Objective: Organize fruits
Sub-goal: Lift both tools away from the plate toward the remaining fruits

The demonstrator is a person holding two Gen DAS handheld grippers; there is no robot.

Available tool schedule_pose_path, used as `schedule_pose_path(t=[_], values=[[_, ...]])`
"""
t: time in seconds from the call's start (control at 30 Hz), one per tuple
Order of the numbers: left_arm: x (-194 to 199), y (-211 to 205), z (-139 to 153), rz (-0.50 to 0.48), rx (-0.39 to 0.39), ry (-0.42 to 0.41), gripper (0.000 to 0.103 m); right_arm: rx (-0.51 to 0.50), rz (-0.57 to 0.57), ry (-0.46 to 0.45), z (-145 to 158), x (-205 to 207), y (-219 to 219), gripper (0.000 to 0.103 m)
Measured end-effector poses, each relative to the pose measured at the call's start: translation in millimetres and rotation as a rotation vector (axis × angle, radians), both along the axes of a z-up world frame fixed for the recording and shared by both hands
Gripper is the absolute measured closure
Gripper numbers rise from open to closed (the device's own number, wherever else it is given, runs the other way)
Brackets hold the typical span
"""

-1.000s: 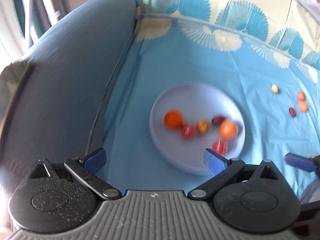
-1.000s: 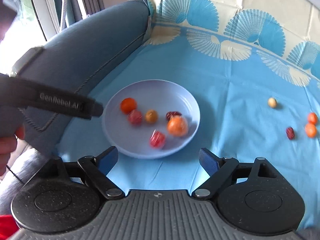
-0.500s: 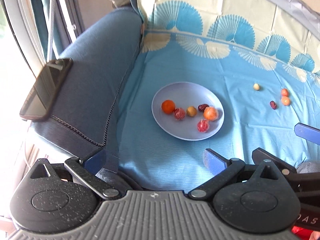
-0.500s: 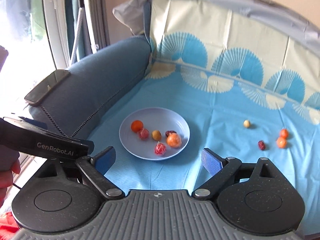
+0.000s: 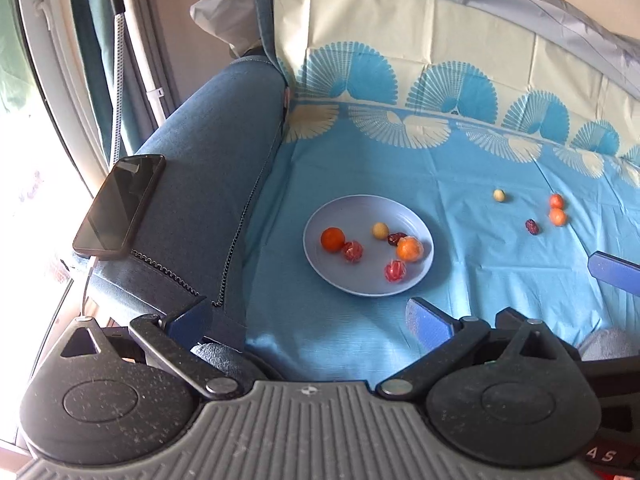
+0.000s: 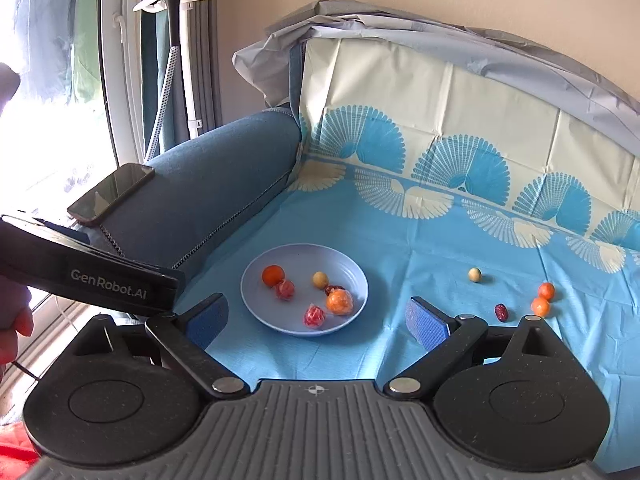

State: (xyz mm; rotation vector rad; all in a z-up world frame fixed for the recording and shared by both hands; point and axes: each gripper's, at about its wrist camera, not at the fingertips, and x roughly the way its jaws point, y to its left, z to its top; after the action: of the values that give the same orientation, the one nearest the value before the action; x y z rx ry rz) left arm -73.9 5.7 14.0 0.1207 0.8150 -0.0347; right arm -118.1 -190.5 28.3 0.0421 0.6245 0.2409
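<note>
Blue right claw (image 5: 614, 270) edge-cropped

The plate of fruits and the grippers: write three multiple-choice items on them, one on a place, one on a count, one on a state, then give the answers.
1. Where does the phone lie?
A. on the plate
B. on the sofa armrest
C. on the blue cloth

2. How many fruits lie on the plate?
A. three
B. six
C. nine

3. How does the right gripper stand?
A. open and empty
B. shut on an orange fruit
C. shut on the plate's rim

Answers:
1 B: the phone rests on the armrest, left of the cloth.
2 B: six pieces show inside the rim, while four more lie loose on the cloth.
3 A: its blue pads stand wide apart with nothing between them.
</note>
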Motion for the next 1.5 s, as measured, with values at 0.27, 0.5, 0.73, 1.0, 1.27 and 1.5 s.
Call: schedule_pose_path(t=[0.27,0.5,0.73,1.0,1.27,1.5], values=[[-6,0,4,-0.007,-0.008,-0.022,0.0,-0.02,-0.018,-0.024,5,-7,0,0.004],[-3,8,-1,0.008,-0.021,-0.006,0.0,-0.034,-0.002,-0.016,3,-6,5,0.001],[2,10,-4,0.005,-0.023,0.0,0.0,-0.049,0.006,0.008,-1,1,10,0.001],[10,6,-7,-0.005,-0.011,0.022,0.0,-0.041,-0.009,0.026,-6,7,8,0.001],[28,-18,-15,-0.022,0.003,0.069,0.0,0.012,-0.109,0.064,-21,22,-23,0.001],[68,-77,-27,-0.08,0.011,0.098,0.0,0.03,-0.335,0.098,-48,41,-97,0.001]])
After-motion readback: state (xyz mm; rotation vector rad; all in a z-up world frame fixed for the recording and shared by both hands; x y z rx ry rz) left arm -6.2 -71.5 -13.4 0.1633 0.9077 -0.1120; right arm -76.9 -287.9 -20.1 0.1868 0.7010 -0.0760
